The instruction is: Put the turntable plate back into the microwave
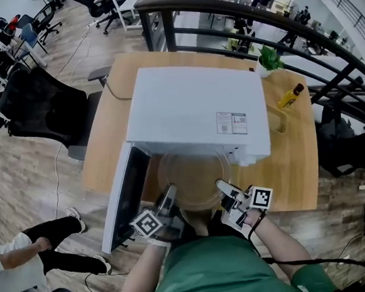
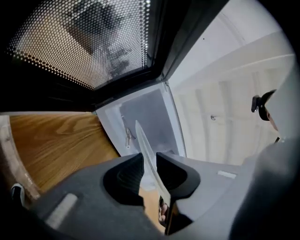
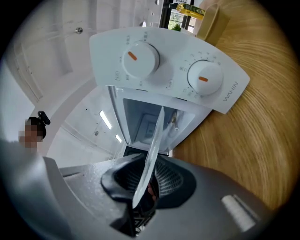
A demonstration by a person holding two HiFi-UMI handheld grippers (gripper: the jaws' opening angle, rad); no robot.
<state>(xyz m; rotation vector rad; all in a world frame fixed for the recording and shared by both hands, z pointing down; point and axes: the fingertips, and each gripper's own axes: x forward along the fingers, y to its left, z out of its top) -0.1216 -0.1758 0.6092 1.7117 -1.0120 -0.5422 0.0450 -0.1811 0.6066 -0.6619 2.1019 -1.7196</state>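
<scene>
**Turntable plate**: clear glass, round. It is held level between the two grippers at the mouth of the open microwave. Its far edge is hidden under the oven's top, so how far it reaches into the cavity cannot be told. It is seen edge-on in the left gripper view and in the right gripper view.

**Left gripper**: its jaws are closed narrowly on the plate's left rim, with the glass pinched between the pads.

**Right gripper**: its jaws are likewise drawn in on the plate's right rim, with the pads pressed to the glass.

**Microwave:** white, set on a wooden table. Its door is swung open to the left, and the perforated window is seen close in the left gripper view. Two white dials with orange marks are set on the control panel.

**On the table behind the oven:** a small green plant and a yellow bottle.
</scene>
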